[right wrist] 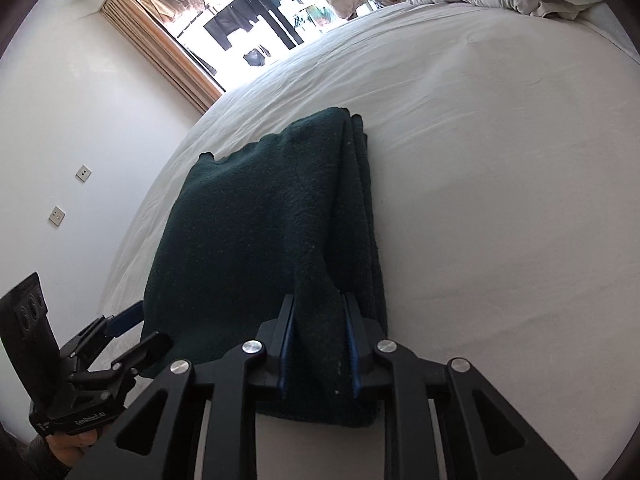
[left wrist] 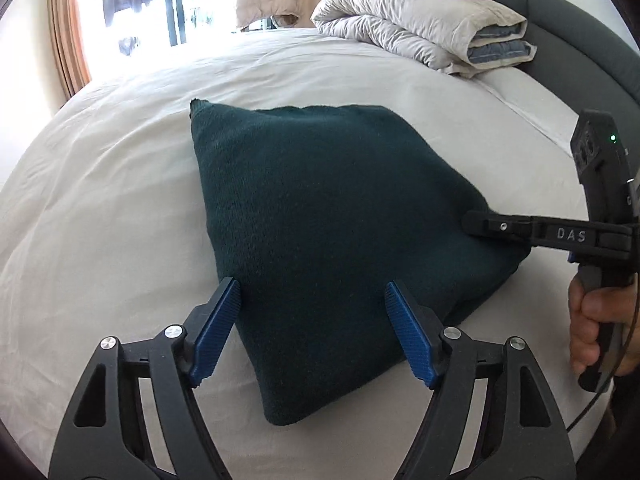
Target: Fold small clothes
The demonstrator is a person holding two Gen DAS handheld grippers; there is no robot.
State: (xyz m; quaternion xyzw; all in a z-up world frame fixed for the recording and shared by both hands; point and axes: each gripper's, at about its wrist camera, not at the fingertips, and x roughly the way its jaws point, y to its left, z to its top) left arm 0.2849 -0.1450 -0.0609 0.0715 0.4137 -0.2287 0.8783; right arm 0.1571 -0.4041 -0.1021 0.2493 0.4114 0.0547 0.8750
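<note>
A dark green knitted garment (left wrist: 320, 216), folded into a thick square, lies on the white bed sheet (left wrist: 100, 208). My left gripper (left wrist: 312, 292) is open, its blue pads just above the near corner of the garment, holding nothing. My right gripper (right wrist: 320, 312) is shut on a raised fold at the near edge of the garment (right wrist: 248, 232). In the left wrist view the right gripper (left wrist: 476, 226) comes in from the right and pinches the garment's right edge. In the right wrist view the left gripper (right wrist: 140, 328) sits at the garment's left corner.
A rolled white duvet (left wrist: 420, 28) with purple and yellow pillows lies at the head of the bed, against a dark grey headboard (left wrist: 580, 40). A bright window with orange curtains (left wrist: 68, 40) is beyond the bed. A white wall with sockets (right wrist: 56, 216) is on the left.
</note>
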